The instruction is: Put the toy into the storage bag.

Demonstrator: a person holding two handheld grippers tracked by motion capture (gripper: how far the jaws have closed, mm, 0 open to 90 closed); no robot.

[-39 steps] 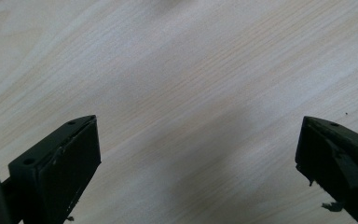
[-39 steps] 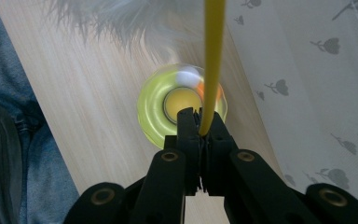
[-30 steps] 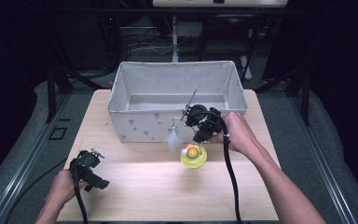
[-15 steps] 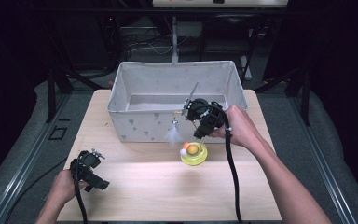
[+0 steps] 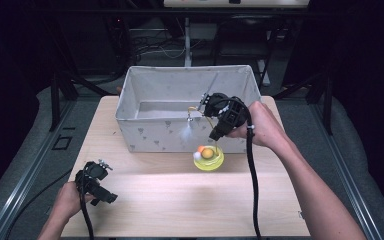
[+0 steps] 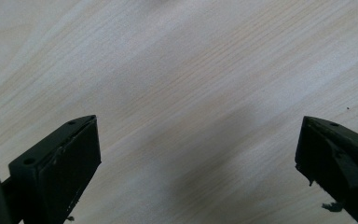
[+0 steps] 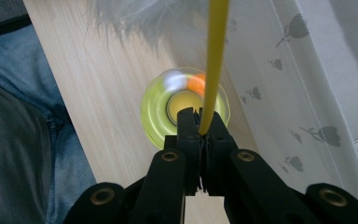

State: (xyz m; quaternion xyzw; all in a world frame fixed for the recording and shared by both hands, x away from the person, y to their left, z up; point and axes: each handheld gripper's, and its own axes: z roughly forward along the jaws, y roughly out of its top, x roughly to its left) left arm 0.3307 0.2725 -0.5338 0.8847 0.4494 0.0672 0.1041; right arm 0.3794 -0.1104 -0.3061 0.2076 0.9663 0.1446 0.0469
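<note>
A round yellow toy base (image 5: 209, 159) with an orange ball (image 5: 207, 152) and a white ball (image 5: 198, 155) lies on the wooden table, just in front of the bin. My right gripper (image 5: 215, 135) hovers above it, pointing down, shut on a thin yellow rod (image 7: 213, 56). The rod ends in a pale feather tuft (image 5: 186, 132). In the right gripper view the shut gripper (image 7: 200, 123) pinches the rod over the base (image 7: 154, 116). My left gripper (image 5: 100, 187) rests low at the front left, open. Its spread jaws (image 6: 198, 154) frame bare wood.
A grey fabric bin (image 5: 150, 135) with a small printed pattern stands at the back of the table (image 5: 180, 200). The person's jeans (image 7: 23, 130) show past the table edge in the right gripper view. Dark frames and cables surround the table.
My right gripper has risen a little with the yellow rod and feather, toward the bin's rim. The left gripper has stayed where it was.
</note>
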